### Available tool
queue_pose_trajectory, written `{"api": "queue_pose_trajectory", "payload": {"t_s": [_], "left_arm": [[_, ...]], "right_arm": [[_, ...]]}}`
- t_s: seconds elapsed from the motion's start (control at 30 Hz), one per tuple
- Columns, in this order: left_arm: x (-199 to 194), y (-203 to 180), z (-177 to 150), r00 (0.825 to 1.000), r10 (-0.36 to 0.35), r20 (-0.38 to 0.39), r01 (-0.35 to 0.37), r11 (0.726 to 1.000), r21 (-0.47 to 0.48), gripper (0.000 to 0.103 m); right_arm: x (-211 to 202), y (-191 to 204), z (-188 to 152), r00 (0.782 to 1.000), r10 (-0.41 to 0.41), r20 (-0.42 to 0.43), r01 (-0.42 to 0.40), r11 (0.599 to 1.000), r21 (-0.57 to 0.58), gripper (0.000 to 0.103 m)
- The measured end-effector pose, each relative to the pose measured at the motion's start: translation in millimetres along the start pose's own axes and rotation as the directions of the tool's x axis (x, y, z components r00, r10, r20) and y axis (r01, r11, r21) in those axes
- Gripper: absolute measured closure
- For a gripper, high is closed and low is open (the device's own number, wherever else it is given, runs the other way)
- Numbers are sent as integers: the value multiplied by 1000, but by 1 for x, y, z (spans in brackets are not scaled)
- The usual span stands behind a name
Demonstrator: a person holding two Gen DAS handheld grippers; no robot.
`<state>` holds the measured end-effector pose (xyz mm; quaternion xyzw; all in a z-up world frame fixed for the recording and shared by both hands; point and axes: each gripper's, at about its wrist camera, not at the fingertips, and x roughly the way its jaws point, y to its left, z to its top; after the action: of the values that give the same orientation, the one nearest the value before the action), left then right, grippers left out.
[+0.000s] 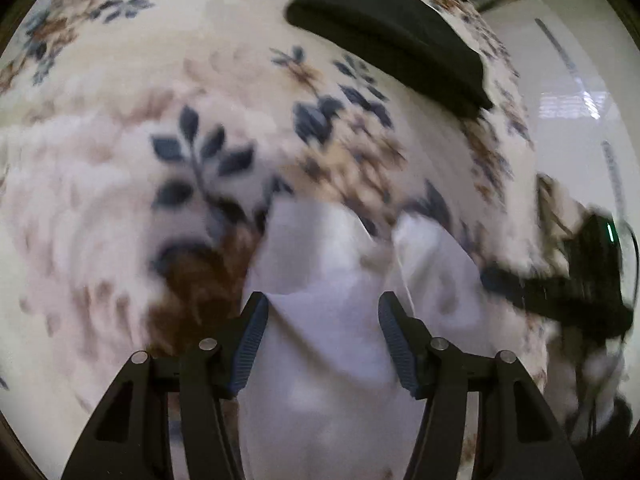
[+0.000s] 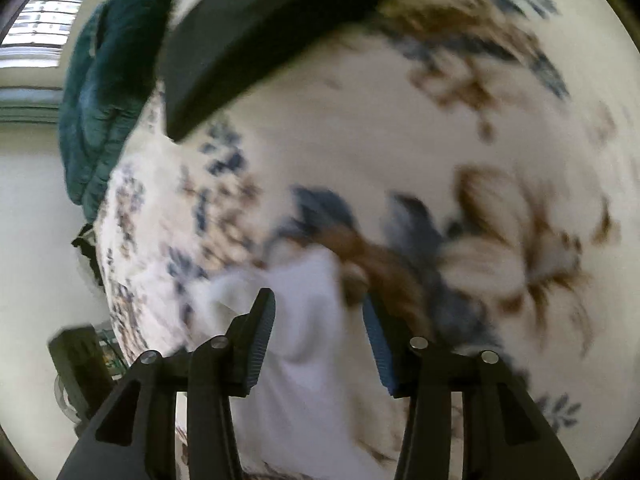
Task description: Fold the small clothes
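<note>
A small white garment (image 1: 320, 320) lies crumpled on a floral bedspread (image 1: 120, 160). My left gripper (image 1: 322, 312) is open, its fingers wide apart just above the white cloth, which shows between them. In the right wrist view the same white garment (image 2: 304, 340) lies between and below my right gripper (image 2: 320, 316), which is also open. The right gripper (image 1: 560, 300) shows at the right of the left wrist view, beside the garment. Both views are motion-blurred.
A folded black garment (image 1: 384, 32) lies further back on the bed, also in the right wrist view (image 2: 256, 36). A dark green quilt (image 2: 100, 92) hangs at the bed's left edge. The bed edge and pale floor (image 1: 580, 100) lie to the right.
</note>
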<state>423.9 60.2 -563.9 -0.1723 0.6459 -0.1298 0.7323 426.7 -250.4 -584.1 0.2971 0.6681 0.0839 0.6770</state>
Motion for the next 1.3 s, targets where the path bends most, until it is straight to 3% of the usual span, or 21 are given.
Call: {"api": "queue_pose_trajectory", "payload": {"t_s": [0.13,0.23,0.3,0.33,0.4,0.53,0.6,0.7,0.73,0.77,0.83,0.87,0.93,0.97,1.03,1.07,1.2,1.3], "left_arm": [[4,21,51,994,72,81,-65,994,-88,48],[-15,30,67,991,38,131,-22,993,-119,48],[-30,31,62,991,9,132,5,994,-106,48],[-34,30,57,992,-10,125,23,994,-103,48],[-43,30,37,994,-43,100,52,994,-94,48],[-31,26,2,997,-76,4,76,994,-77,48],[-14,23,1,997,-64,-31,61,995,-84,48],[13,22,14,995,-102,-20,99,987,-123,52],[19,20,22,994,-105,-3,104,987,-120,69],[21,19,26,995,-97,-5,96,990,-105,95],[24,14,32,994,-105,-2,105,992,-74,96],[22,13,32,995,-98,4,98,993,-61,97],[19,12,31,995,-96,6,97,995,-35,97],[16,15,30,996,-93,10,93,995,-37,97],[13,19,30,995,-99,18,100,994,-47,98],[10,24,31,995,-101,26,103,993,-63,98],[13,37,37,992,-123,23,125,987,-103,98],[7,38,33,986,-169,-7,167,978,-122,91]], "right_arm": [[27,-19,-10,996,65,-55,-61,996,61,55],[40,-15,-10,996,88,1,-87,992,93,60],[28,-14,-11,994,40,97,-49,995,86,100],[28,-14,-11,994,40,97,-49,995,86,101],[10,-21,-9,985,16,174,-38,992,122,101],[1,-27,-7,983,11,184,-39,988,147,101],[-2,-26,-5,982,-10,187,-14,992,125,101],[-2,-25,-1,984,-23,179,6,995,97,101],[-3,-28,0,984,-22,178,5,996,95,101],[-3,-29,1,984,-19,178,2,995,98,101],[-2,-29,1,986,3,165,-20,995,102,101],[3,-26,3,989,17,144,-32,994,103,97],[13,-29,7,997,48,56,-55,991,124,64],[13,-29,7,997,48,56,-55,991,124,54],[26,-35,6,990,142,12,-142,978,154,64],[30,-36,5,988,155,16,-155,973,173,99],[30,-26,9,992,88,86,-100,984,150,101],[38,-20,13,997,60,57,-68,988,138,98]]}}
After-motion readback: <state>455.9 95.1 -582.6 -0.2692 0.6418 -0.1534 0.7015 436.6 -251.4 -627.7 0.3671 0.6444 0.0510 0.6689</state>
